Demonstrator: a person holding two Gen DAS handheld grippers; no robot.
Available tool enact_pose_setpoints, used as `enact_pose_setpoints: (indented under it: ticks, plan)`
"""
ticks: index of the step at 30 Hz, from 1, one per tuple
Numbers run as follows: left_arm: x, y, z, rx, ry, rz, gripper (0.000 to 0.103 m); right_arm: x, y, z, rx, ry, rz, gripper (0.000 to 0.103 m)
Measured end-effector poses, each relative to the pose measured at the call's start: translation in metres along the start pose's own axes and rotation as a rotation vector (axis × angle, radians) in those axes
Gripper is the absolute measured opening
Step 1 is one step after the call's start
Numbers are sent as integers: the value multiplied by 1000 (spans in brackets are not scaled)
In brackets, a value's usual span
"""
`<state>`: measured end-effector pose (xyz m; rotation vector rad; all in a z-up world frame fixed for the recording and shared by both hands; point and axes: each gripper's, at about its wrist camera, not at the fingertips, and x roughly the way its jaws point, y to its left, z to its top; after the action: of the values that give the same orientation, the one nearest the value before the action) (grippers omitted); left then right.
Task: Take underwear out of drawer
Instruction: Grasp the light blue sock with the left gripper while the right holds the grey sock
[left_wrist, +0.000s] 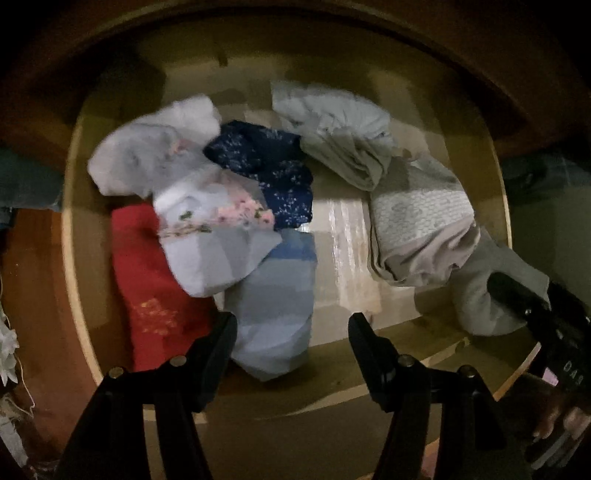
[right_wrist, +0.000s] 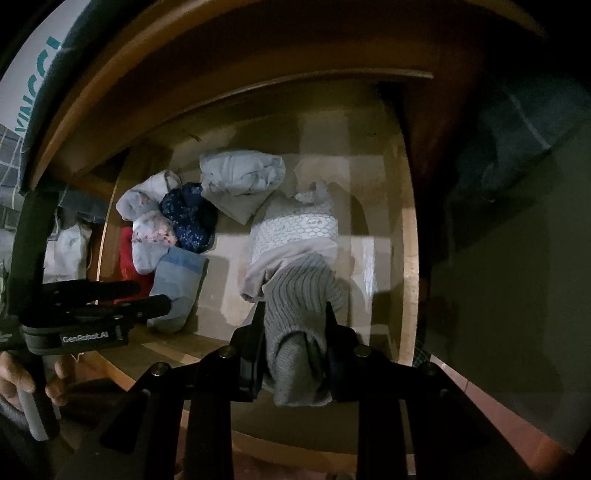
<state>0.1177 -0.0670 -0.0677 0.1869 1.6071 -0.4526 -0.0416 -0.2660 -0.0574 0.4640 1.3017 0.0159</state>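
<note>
Between my right gripper's (right_wrist: 295, 314) fingers sits a grey ribbed garment (right_wrist: 301, 295), clamped at its near end; the jaws are nearly together on the knit, and the rest of the piece trails forward into the drawer (right_wrist: 410, 258). Its far end touches a beige bundle (right_wrist: 291, 236) with a white honeycomb-patterned band, and beyond that lies a pale grey folded piece (right_wrist: 242, 177), both still on the drawer floor. To the right of these I see bare floor up to the right wall, so that side has room. My left gripper (left_wrist: 291, 325) points down over the drawer's near edge with its fingers apart and nothing between them; just below the gap is a light blue roll (left_wrist: 273, 295), whose near end lies close beside the left finger. Touching that roll on the left is a red piece (left_wrist: 147, 280) against the left wall, overlapped by a white floral piece (left_wrist: 207, 221); a navy dotted piece (left_wrist: 269, 173) and another whitish bundle (left_wrist: 147, 155) lie behind, all packed together. Between this left cluster and the beige bundle runs an open strip of pale liner (left_wrist: 347, 243), straight ahead of my left fingers. At the left view's right edge the right gripper's body overlaps the grey garment near the front rail.
</note>
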Motion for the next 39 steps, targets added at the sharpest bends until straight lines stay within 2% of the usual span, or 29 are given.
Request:
enact_pose_setpoints:
  ticks: [3, 9, 12, 17, 18, 19, 25, 32, 39]
  plan:
    - [13, -1, 7, -2, 60, 49, 64, 2, 0, 0, 0, 6, 3, 24]
    - [28, -11, 19, 72, 116, 106, 64, 8, 5, -1, -8, 22, 9, 24]
    - [32, -12, 22, 60, 149, 134, 64, 10, 6, 0, -6, 30, 12, 24]
    - [37, -9, 27, 21, 167, 115, 64, 12, 6, 1, 1, 31, 7, 24]
    - [36, -9, 28, 19, 167, 113, 60, 12, 6, 1, 0, 31, 8, 24]
    - [37, -10, 29, 18, 167, 122, 50, 12, 6, 2, -2, 30, 6, 24]
    - [23, -6, 24, 13, 122, 97, 35, 11, 5, 3, 5, 20, 4, 24]
    - [-5, -19, 5, 78, 1, 78, 34, 10, 6, 3, -1, 8, -1, 24]
    - [-34, -26, -2, 132, -69, 56, 34, 0, 1, 5, 23, -31, 22, 24]
